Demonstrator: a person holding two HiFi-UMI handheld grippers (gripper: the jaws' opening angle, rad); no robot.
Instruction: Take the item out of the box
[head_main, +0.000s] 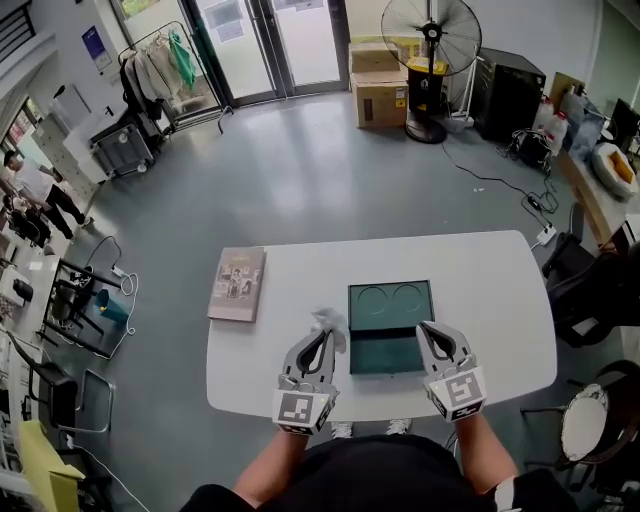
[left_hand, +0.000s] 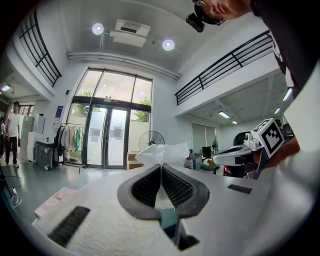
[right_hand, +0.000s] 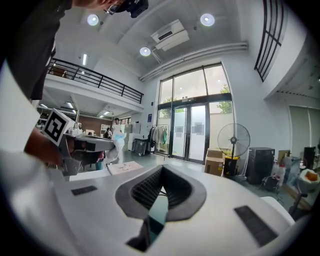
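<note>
Grey hall flooring surrounds a white counter (head_main: 500, 300); a booklet (head_main: 237, 285) lies flat on its left part, well apart from the work and playing no part in it; next comes the left gripper (head_main: 322, 338), just left of the box, its jaws pressed together on a thin fold of the item (head_main: 330, 322); this pinch on one edge leaves the rest bunched free above the jaw tips, outside the box and beside its left wall; the item is white, translucent and crumpled, apparently a soft film bag or wrapper, contents not discernible; the box (head_main: 388, 355) lies open and flat, dark green inside, its far half showing two round recesses, both apparently vacant, so removal is judged largely done; the right gripper (head_main: 432, 336) sits at the box's right edge, jaws together on nothing, probably stationed there to steady the box.
</note>
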